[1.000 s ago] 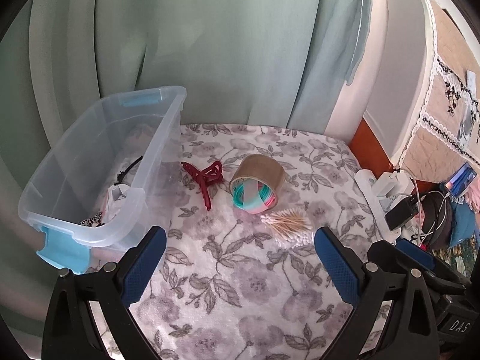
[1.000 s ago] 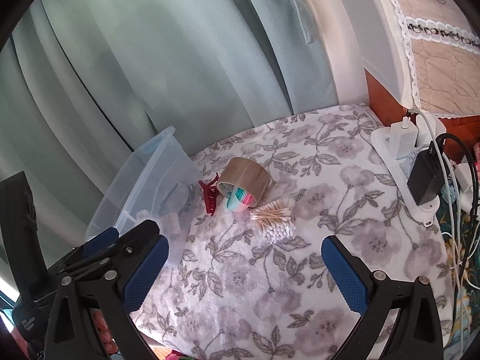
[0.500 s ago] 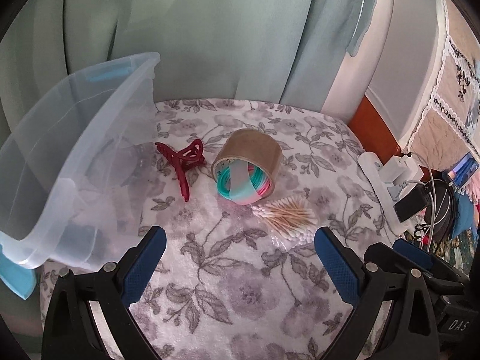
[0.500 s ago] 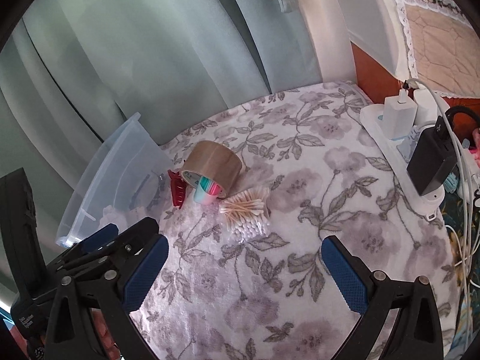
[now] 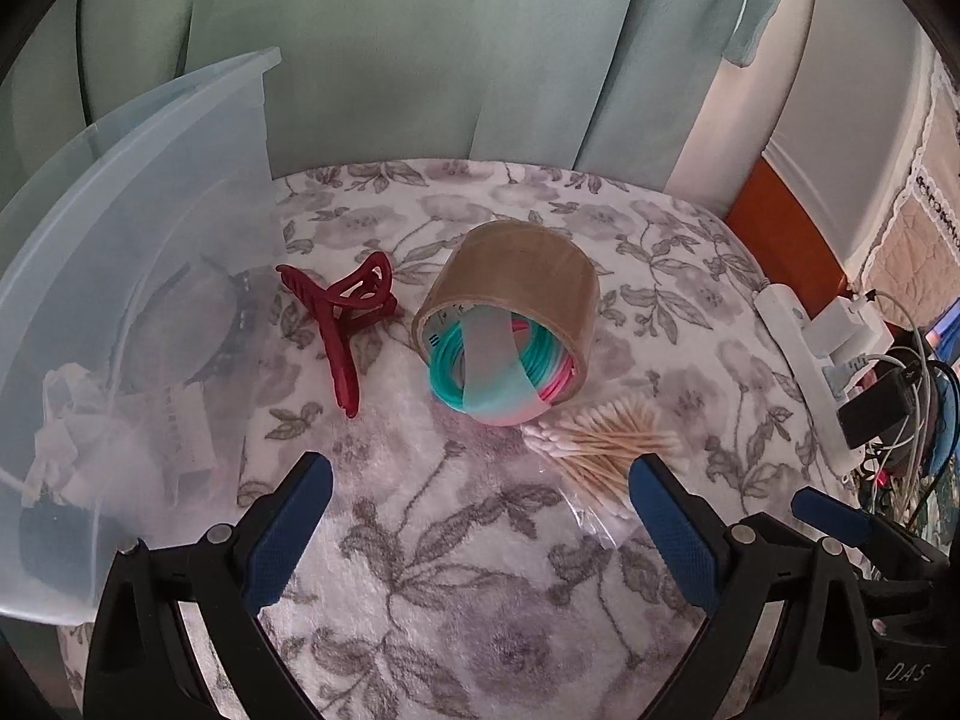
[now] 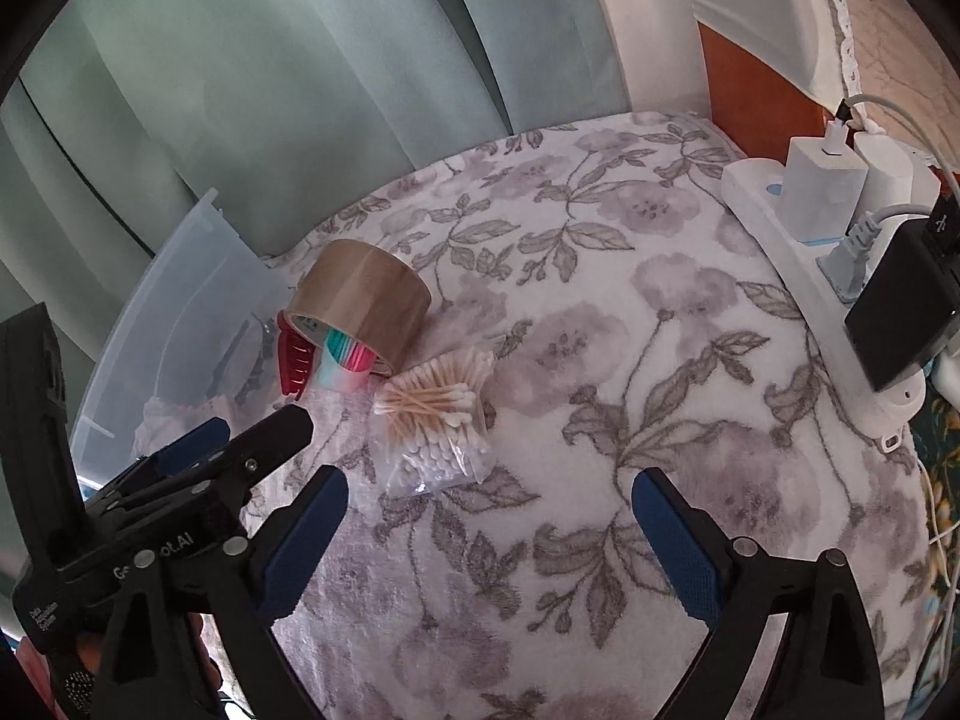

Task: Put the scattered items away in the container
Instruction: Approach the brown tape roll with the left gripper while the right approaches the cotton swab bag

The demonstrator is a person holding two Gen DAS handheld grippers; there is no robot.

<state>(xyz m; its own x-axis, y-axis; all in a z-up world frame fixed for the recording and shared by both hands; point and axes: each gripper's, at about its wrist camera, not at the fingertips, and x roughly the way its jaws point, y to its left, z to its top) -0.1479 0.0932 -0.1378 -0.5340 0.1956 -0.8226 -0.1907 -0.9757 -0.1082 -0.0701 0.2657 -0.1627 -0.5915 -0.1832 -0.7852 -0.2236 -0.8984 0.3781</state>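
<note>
A clear plastic bin stands at the left with several items inside; it also shows in the right wrist view. On the floral cloth lie a red hair claw, a brown tape roll with pink and teal hair bands in it, and a bag of cotton swabs. My left gripper is open and empty, just short of these items. My right gripper is open and empty, just short of the swab bag. The tape roll and claw lie beyond it.
A white power strip with chargers and cables runs along the right edge of the cloth. Green curtains hang behind. The left gripper's body shows at the left of the right wrist view.
Both grippers have moved forward and lower toward the items. The bin has slid to the left edge of the left wrist view. The items have not moved.
</note>
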